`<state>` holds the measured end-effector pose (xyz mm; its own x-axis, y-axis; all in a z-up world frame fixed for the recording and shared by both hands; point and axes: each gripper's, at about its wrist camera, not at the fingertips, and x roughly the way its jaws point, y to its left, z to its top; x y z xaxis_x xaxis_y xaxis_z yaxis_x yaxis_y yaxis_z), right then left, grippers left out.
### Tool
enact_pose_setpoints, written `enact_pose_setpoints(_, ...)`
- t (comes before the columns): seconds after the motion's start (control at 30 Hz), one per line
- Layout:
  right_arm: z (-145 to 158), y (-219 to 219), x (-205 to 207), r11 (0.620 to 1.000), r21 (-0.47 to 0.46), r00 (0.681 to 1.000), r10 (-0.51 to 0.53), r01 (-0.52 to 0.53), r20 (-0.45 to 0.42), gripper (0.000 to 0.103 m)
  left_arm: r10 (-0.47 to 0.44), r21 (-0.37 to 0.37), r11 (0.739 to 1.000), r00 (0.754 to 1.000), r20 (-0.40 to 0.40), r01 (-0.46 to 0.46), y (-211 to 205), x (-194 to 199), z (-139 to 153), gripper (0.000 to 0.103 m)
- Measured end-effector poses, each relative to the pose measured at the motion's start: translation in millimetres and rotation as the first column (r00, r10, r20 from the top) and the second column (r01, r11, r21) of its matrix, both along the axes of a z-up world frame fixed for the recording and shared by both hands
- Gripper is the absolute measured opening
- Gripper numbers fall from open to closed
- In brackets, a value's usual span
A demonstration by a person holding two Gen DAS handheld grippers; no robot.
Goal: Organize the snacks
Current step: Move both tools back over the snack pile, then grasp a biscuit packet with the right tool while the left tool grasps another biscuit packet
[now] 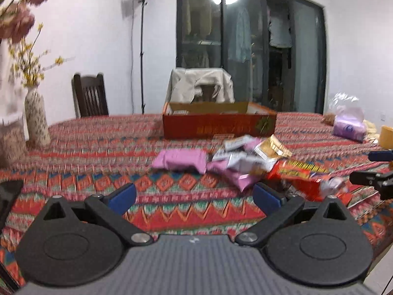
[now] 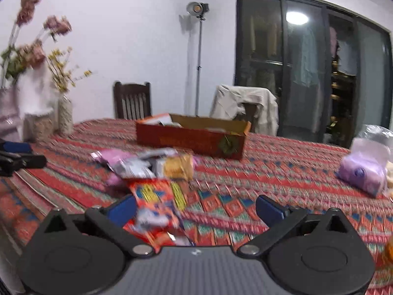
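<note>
My left gripper (image 1: 194, 194) hangs low over the patterned cloth (image 1: 98, 152), its blue pads spread wide with nothing between them. My right gripper (image 2: 195, 209) is spread just as wide and grips nothing, though the red bag (image 2: 157, 196) lies right under its left pad and runs toward the camera.

The snacks (image 1: 245, 162) sit in one loose heap on the table, between me and the box (image 1: 218, 123). From the left wrist I see a pink pack (image 1: 181, 161) at the heap's left edge, white wrappers (image 1: 235, 158) piled in the middle, a gold packet (image 1: 272, 148) on top toward the back, and the red bag at the right, nearest my right gripper (whose dark fingers poke in at that view's right edge).

The box is open, red-sided, and stands just behind the heap; something lies inside it, too blurred to name.

A vase (image 1: 36, 118) with yellow sprigs stands at the table's left end. A purple tissue pack (image 2: 361, 172) rests well apart on the right. Two chairs (image 2: 132, 100) stand behind the table, one draped in a pale jacket (image 2: 245, 105).
</note>
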<state>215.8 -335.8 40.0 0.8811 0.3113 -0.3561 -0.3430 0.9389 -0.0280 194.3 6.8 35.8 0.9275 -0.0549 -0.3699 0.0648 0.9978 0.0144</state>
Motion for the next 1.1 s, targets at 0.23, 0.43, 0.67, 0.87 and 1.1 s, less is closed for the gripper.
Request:
enact_pose_setpoints(0.23,-25.4,5.8,8.0,0.998,-0.039,0.999,-0.044,0.043,-0.023,0.103,0.025,-0.021,0.999,0.997,-0.070,-0.026,9.0,15.1,-15.0,0.103)
enact_pose_setpoints(0.43,-32.3,2.0,14.5,0.998,0.017,0.997,-0.062,0.063,-0.035,0.103,-0.002,-0.019,1.000,0.995,-0.095,0.000,0.9,26.5,-15.1,0.103)
enact_pose_setpoints(0.67,-21.0,4.6,19.6,0.998,0.010,0.998,-0.058,0.058,-0.016,0.103,-0.150,-0.089,0.986,0.985,-0.087,0.143,-11.0,68.7,15.6,0.103)
enact_pose_setpoints(0.87,14.5,12.2,59.5,1.000,-0.029,1.000,-0.010,0.011,0.028,0.097,-0.160,-0.167,0.975,0.983,-0.085,0.145,-9.0,118.6,41.0,0.102)
enact_pose_setpoints(1.1,18.3,54.8,141.0,0.986,-0.092,0.987,0.130,-0.139,-0.091,0.080,-0.091,-0.144,0.987,0.988,-0.122,0.073,6.3,154.0,51.6,0.092)
